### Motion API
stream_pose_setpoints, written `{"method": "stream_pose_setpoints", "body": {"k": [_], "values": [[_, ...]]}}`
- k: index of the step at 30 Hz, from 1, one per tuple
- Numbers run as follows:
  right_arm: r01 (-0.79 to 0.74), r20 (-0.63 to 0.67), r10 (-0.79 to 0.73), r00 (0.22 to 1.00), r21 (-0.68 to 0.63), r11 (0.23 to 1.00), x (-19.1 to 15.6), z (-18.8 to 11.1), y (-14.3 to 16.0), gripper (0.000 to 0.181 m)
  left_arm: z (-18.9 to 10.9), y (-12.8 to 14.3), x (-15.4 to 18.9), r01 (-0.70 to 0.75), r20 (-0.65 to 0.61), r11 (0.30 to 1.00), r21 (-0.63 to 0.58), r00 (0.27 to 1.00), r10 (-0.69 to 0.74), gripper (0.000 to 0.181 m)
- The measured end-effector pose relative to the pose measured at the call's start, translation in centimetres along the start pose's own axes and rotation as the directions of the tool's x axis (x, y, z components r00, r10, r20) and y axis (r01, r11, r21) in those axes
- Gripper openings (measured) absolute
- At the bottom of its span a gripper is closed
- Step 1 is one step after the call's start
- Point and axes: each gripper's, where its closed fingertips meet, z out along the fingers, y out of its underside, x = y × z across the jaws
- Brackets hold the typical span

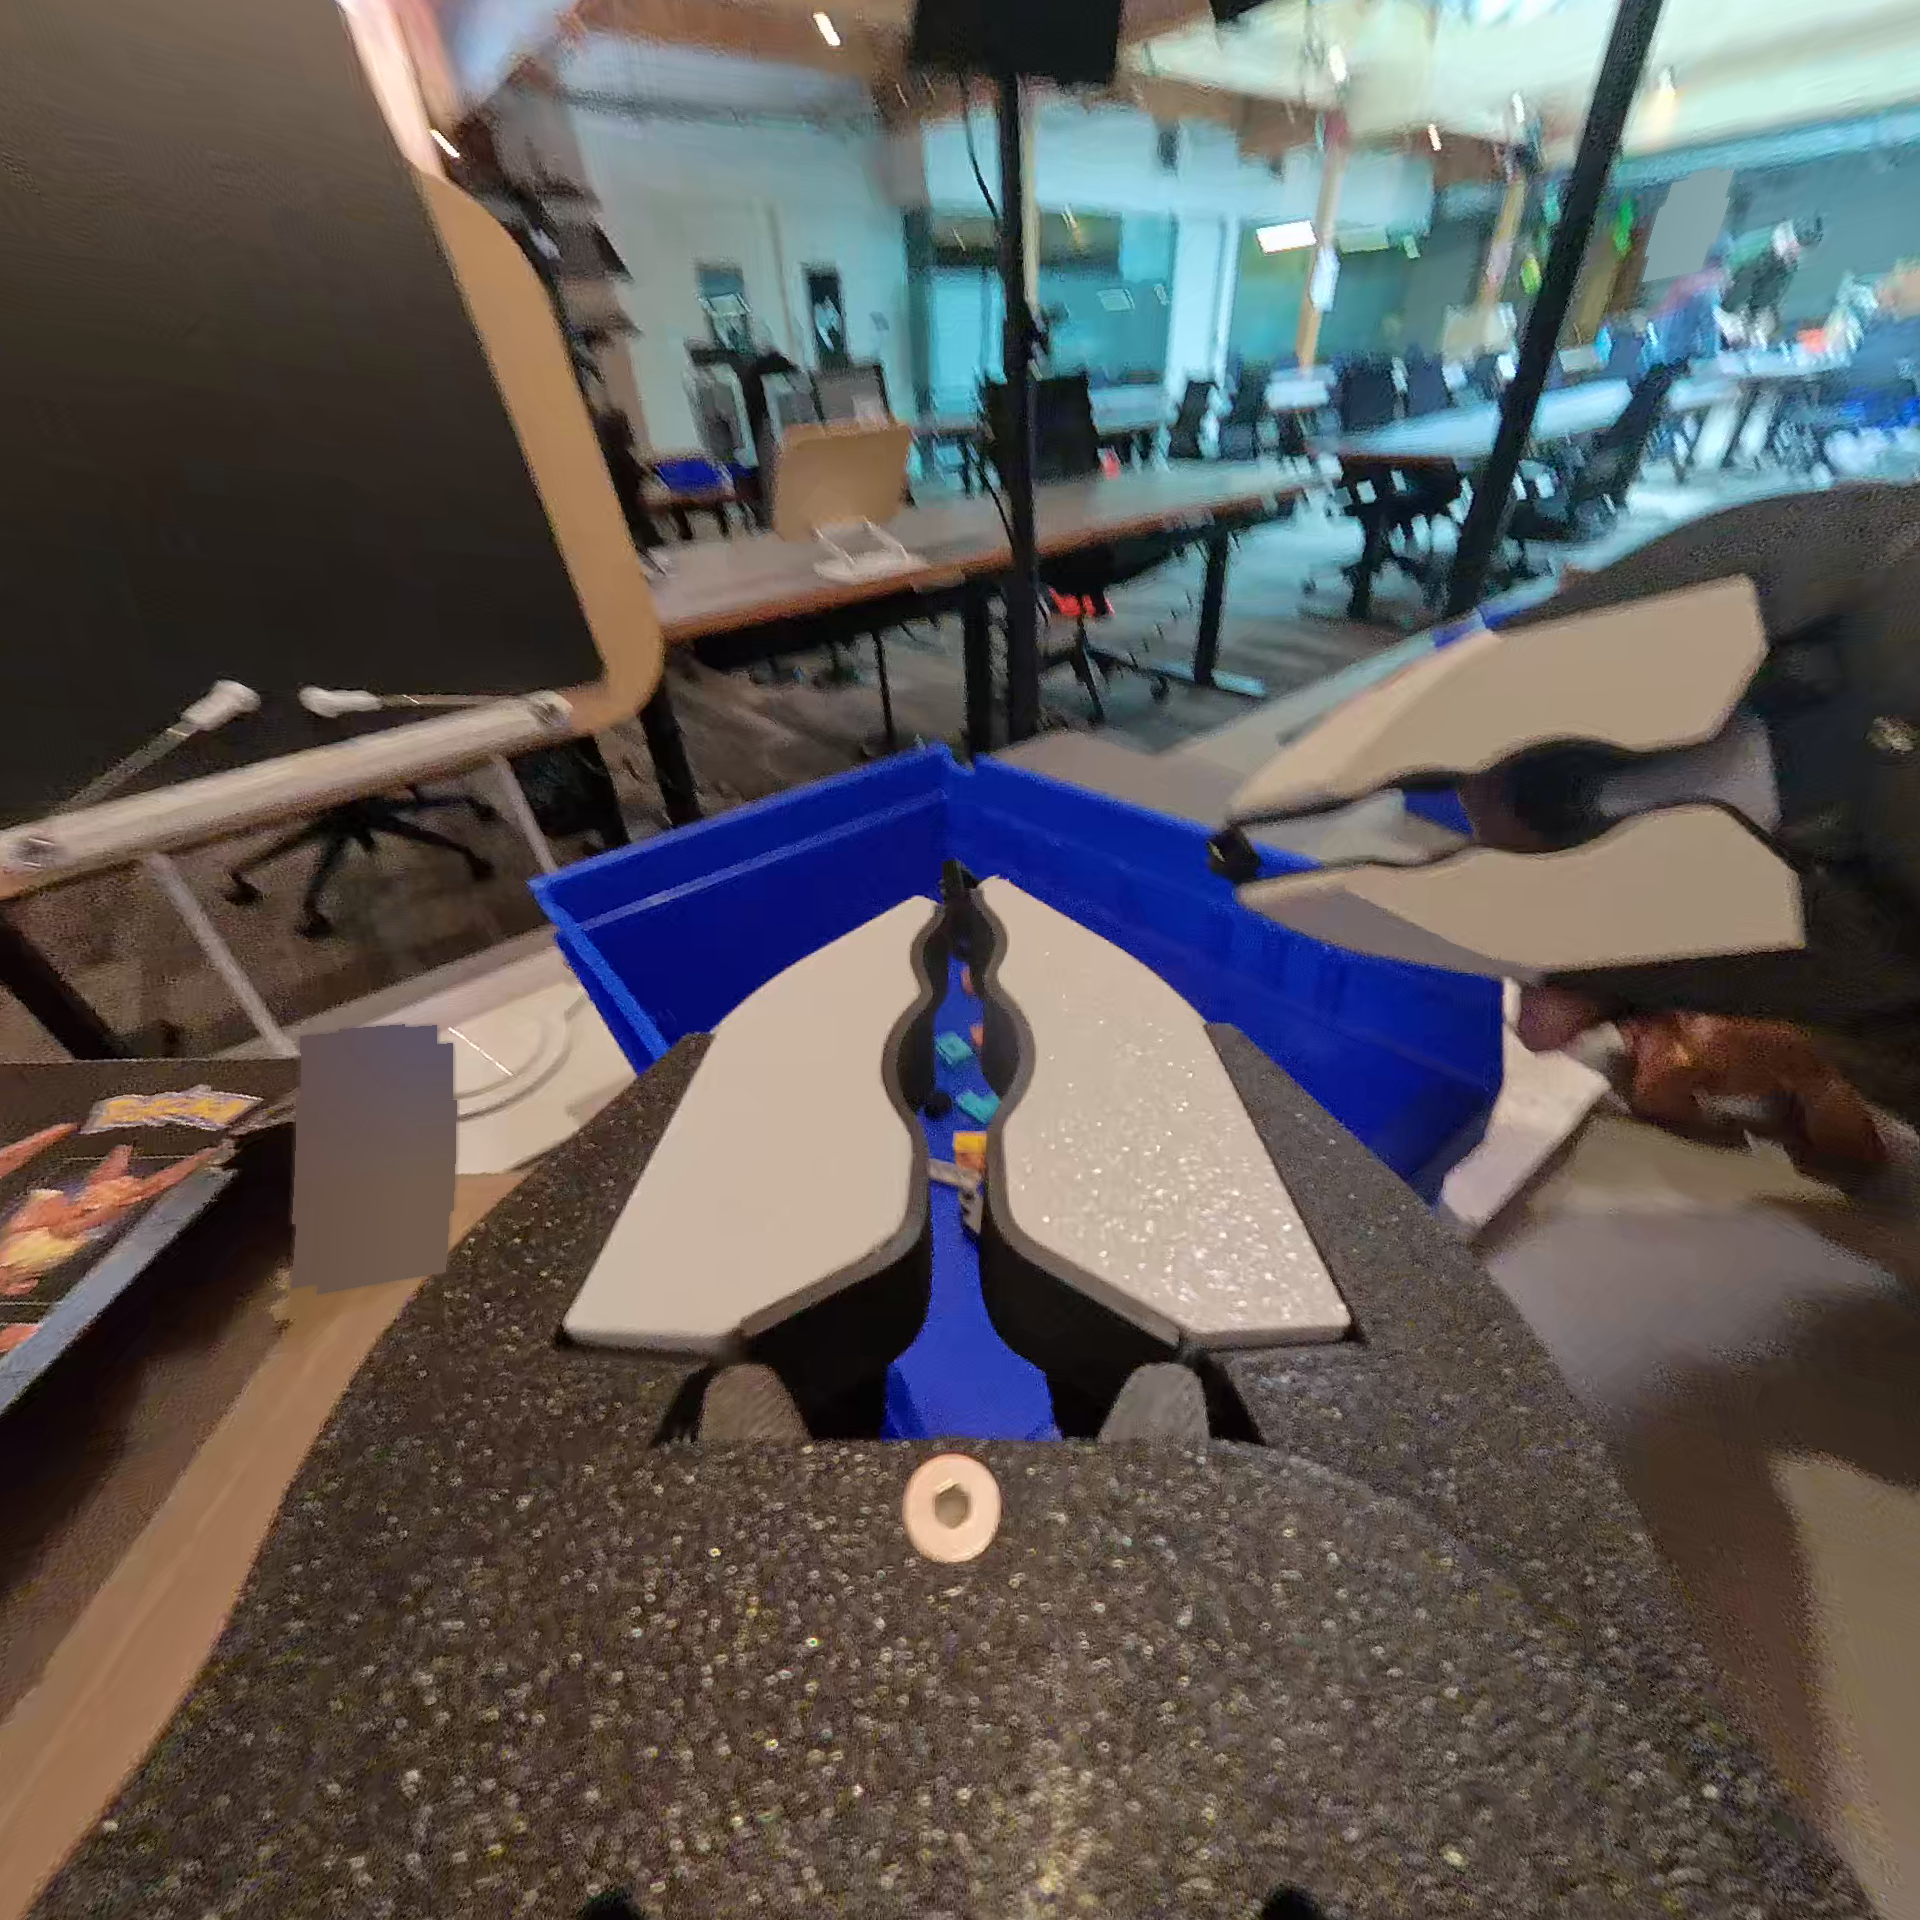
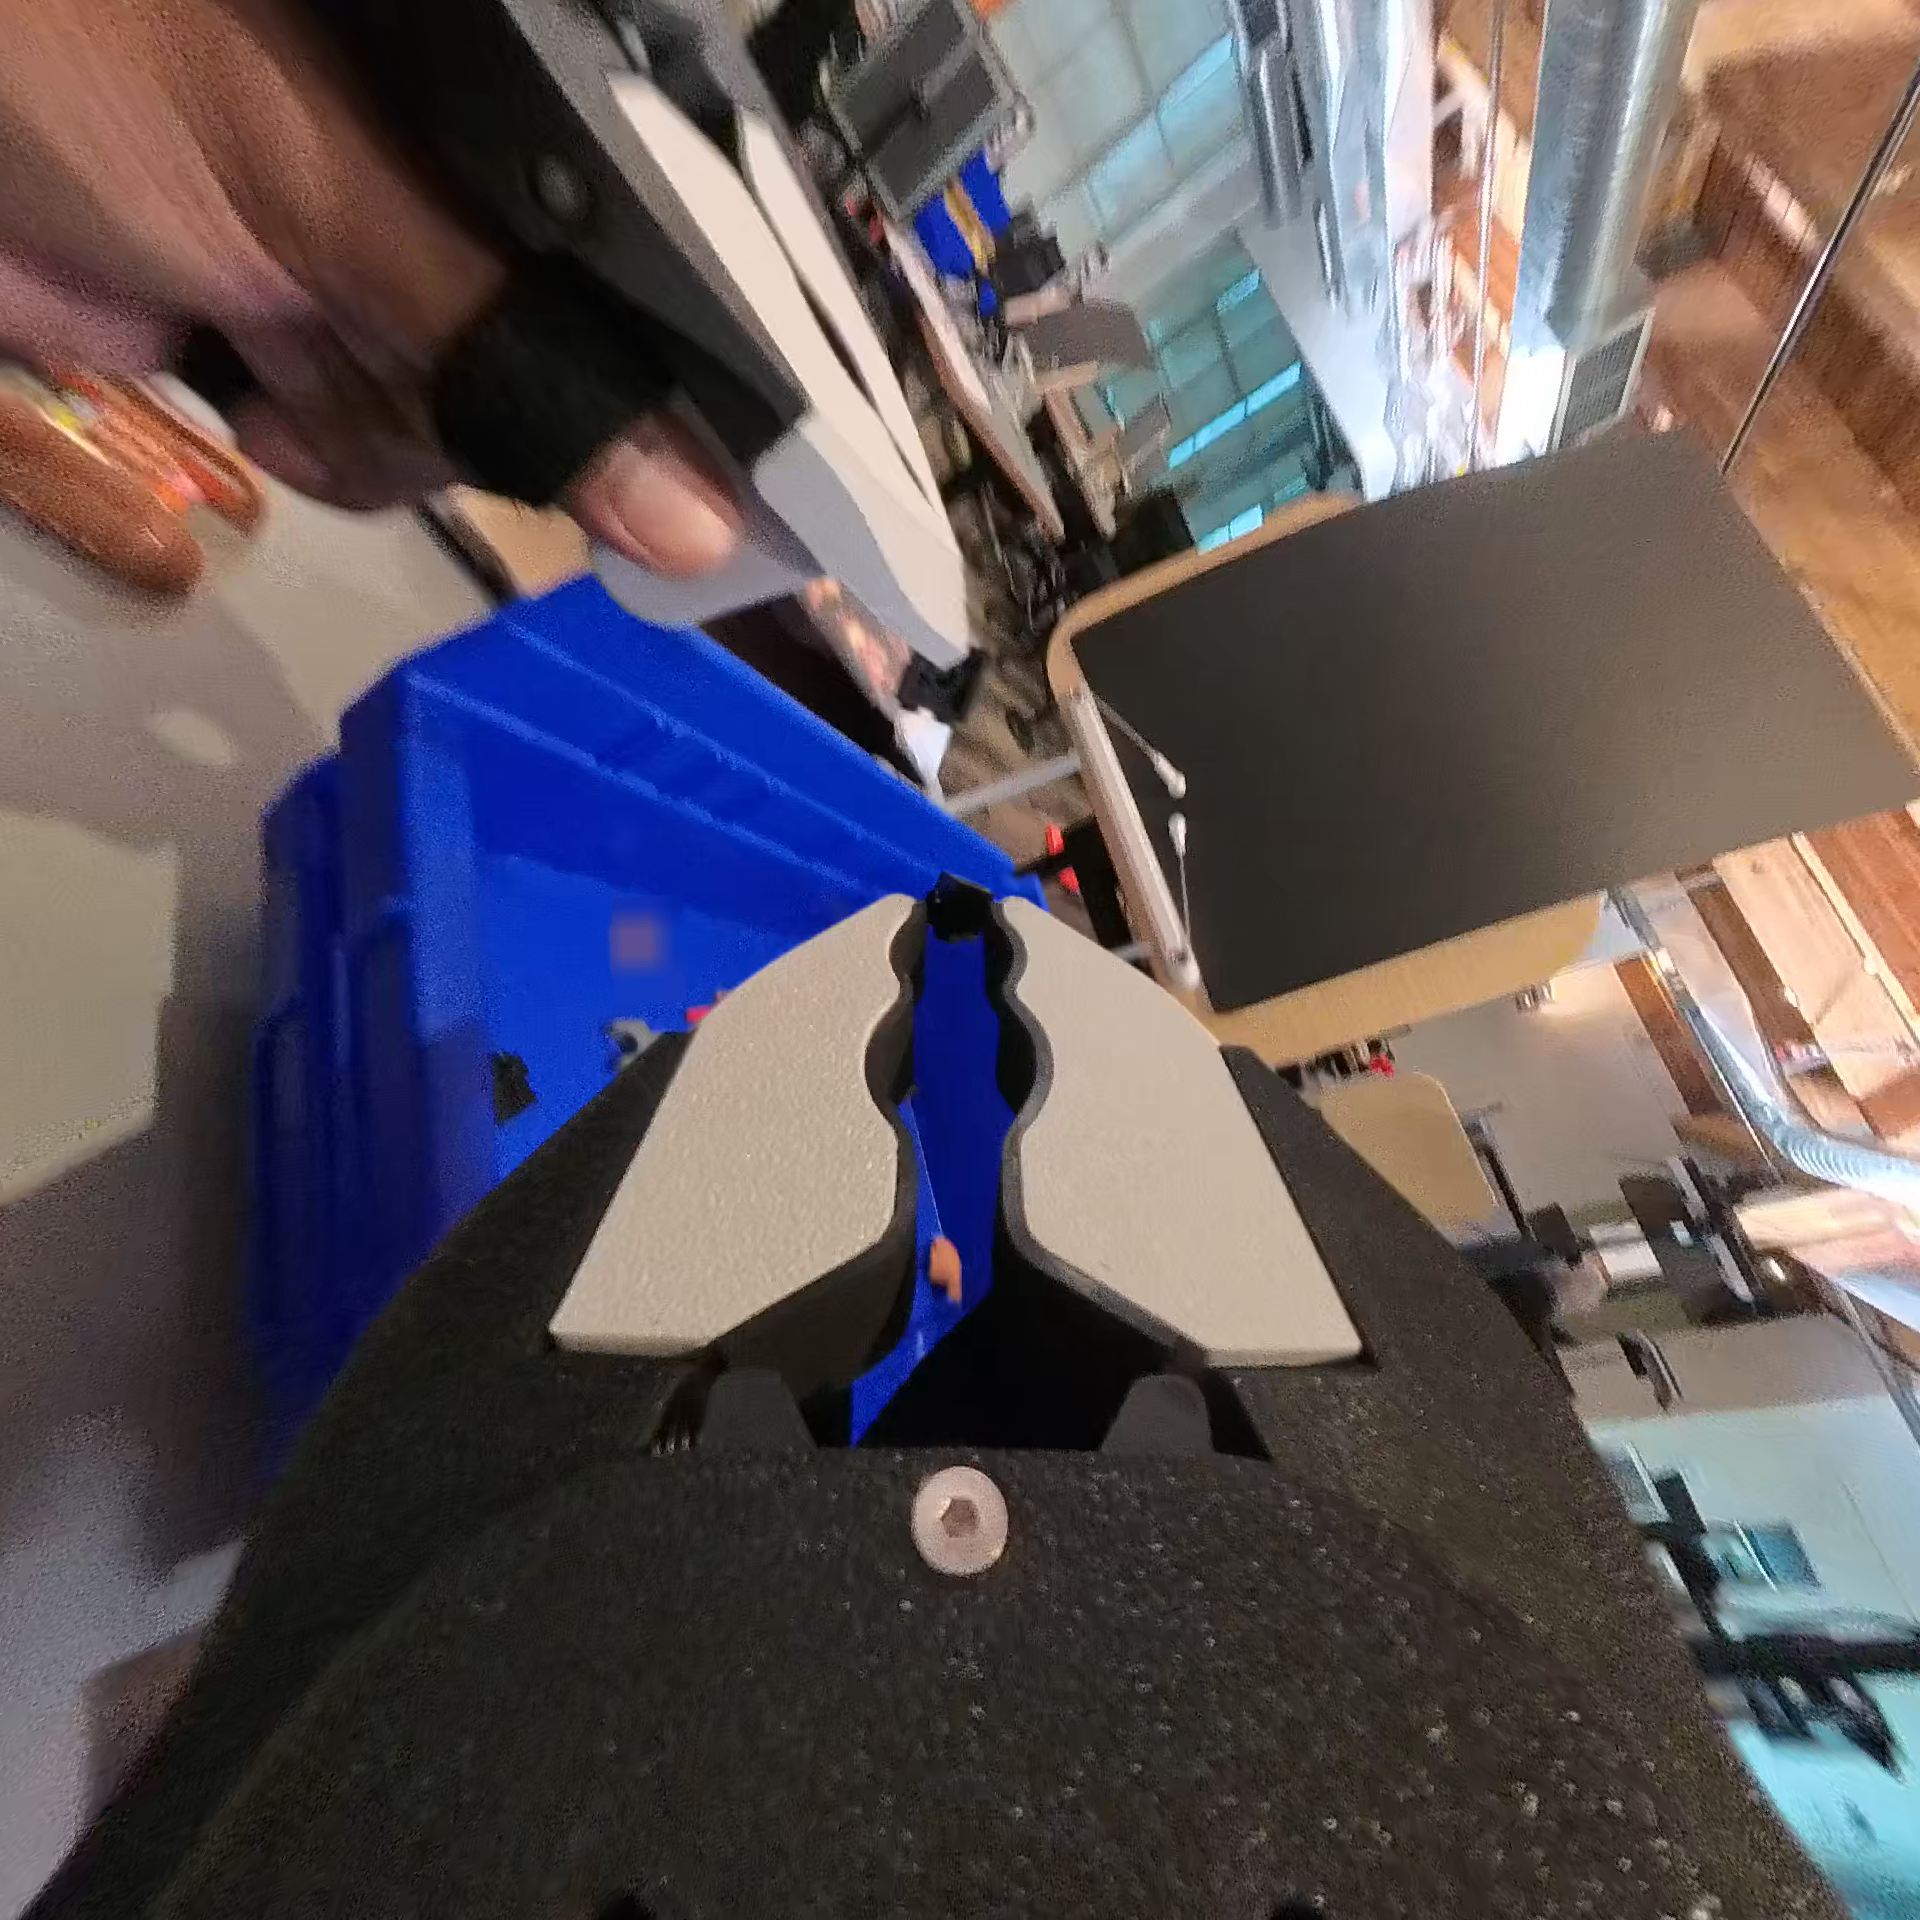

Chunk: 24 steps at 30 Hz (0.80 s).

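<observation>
My left gripper (image 1: 961, 894) pinches a small black piece (image 1: 954, 883) above the blue bin (image 1: 1143, 883) on the bench (image 1: 1662, 1299). My right gripper (image 2: 958, 909), beside it, pinches another black piece (image 2: 954, 914).

Lighting: bright, even indoor light from ceiling strip fixtures (image 1: 826, 28) and far windows (image 1: 1101, 312), giving soft, faint shadows and a sparkling sheen on the speckled black gripper body (image 1: 935, 1714). Image quality: heavy motion blur in both views, strongest on the hand (image 2: 343, 312) and blue bin (image 2: 582, 831) in the right wrist view, which is also rolled sideways. Wide-angle distortion bends poles (image 1: 1538, 312) and the dark panel (image 1: 239, 395) toward the edges; background furniture is soft throughout.
</observation>
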Motion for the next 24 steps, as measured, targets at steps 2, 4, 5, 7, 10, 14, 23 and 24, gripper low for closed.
{"method": "stream_pose_setpoints", "body": {"k": [2, 4, 5, 7, 10, 14, 23, 24], "values": [[0.027, -0.011, -0.029, 1.000, -0.100, 0.995, 0.3, 0.5, 1.9, 0.012, 0.5, 0.7, 0.4, 0.012, -0.030, 0.999, -0.038, 0.999, -0.014, 0.004], [0.033, -0.014, -0.035, 0.999, -0.132, 0.991, 0.4, 0.7, 2.7, 0.016, 0.8, 1.3, 0.7, -0.007, -0.033, 0.997, -0.072, 0.999, 0.005, 0.005], [0.018, -0.007, -0.019, 1.000, -0.136, 0.991, 0.4, 0.7, 2.8, 0.017, 0.9, 1.4, 0.7, -0.018, -0.028, 0.997, -0.079, 0.999, 0.015, 0.005], [0.000, -0.006, -0.001, 1.000, -0.137, 0.991, 0.6, 0.5, 2.9, 0.019, 0.9, 1.6, 0.8, -0.020, -0.034, 0.996, -0.087, 0.999, 0.017, 0.007], [-0.024, 0.005, 0.025, 1.000, -0.139, 0.990, 0.8, 0.2, 2.9, 0.021, 1.2, 2.1, 1.1, 0.011, -0.071, 0.993, -0.117, 0.997, -0.019, 0.013], [-0.037, 0.013, 0.039, 0.999, -0.127, 0.991, 0.8, -0.6, 2.5, 0.022, 0.8, 1.8, 1.1, 0.057, -0.099, 0.994, -0.089, 0.993, -0.065, 0.017], [-0.135, 0.484, 0.129, 0.865, -0.022, 0.991, -11.1, -5.1, -0.4, 0.019, -4.6, 1.1, 7.1, -0.002, -0.508, 0.997, 0.075, 0.861, 0.040, 0.018], [-0.148, 0.535, 0.152, 0.831, -0.050, 0.988, -13.1, -5.4, 0.2, 0.019, -5.4, 2.0, 8.1, -0.018, -0.574, 0.997, 0.069, 0.817, 0.054, 0.017]]}}
